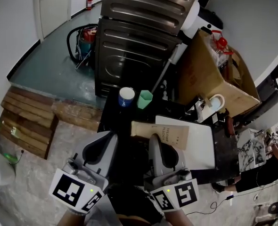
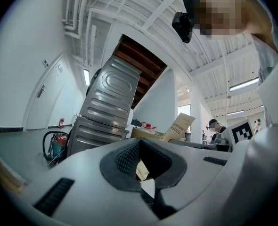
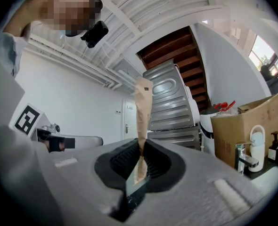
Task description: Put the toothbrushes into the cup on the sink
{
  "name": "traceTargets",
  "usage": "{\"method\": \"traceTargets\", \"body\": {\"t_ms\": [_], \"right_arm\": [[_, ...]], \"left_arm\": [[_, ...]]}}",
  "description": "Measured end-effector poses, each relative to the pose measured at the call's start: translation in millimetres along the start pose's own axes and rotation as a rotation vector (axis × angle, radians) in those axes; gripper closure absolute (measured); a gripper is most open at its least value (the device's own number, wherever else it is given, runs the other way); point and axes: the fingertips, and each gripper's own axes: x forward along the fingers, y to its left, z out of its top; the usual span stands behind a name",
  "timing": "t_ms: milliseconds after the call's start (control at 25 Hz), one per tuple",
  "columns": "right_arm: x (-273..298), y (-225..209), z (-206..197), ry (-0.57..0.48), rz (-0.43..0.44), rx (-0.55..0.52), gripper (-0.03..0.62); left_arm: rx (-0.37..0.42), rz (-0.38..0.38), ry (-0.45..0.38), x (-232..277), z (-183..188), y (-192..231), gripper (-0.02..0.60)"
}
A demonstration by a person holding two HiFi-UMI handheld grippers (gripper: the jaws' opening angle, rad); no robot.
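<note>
Dark counter (image 1: pixel 113 119) below us: right gripper (image 3: pixel 140 161) pinches the light, crushable cardboard toothbrush box (image 1: pixel 165 134) edge-on; left gripper (image 2: pixel 139 144) closed, empty.

Left gripper (image 1: pixel 108 138) was a smooth grey shell with black ribbed pads (image 2: pixel 125 157) | right gripper (image 1: pixel 155 139) looked the same, grey with black | left cube (image 1: pixel 72 190) and right cube (image 1: pixel 176 195) were white and bore black squares, a green light beside each | head camera (image 2: pixel 182 25) was black
</note>
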Motion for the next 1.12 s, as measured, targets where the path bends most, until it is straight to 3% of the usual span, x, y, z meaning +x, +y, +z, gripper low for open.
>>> {"method": "traceTargets", "body": {"t_ms": [360,1120], "right_arm": [[3,-14,-3,0.011,-0.021,-0.001,0.569],[39,-31,-2,0.023,0.066,0.015,0.569]], "left_arm": [[-0.006,-0.003,0.008,14,-5,5,0.578],[-0.01,0.072,0.006,41,-1,15,0.578]]}}
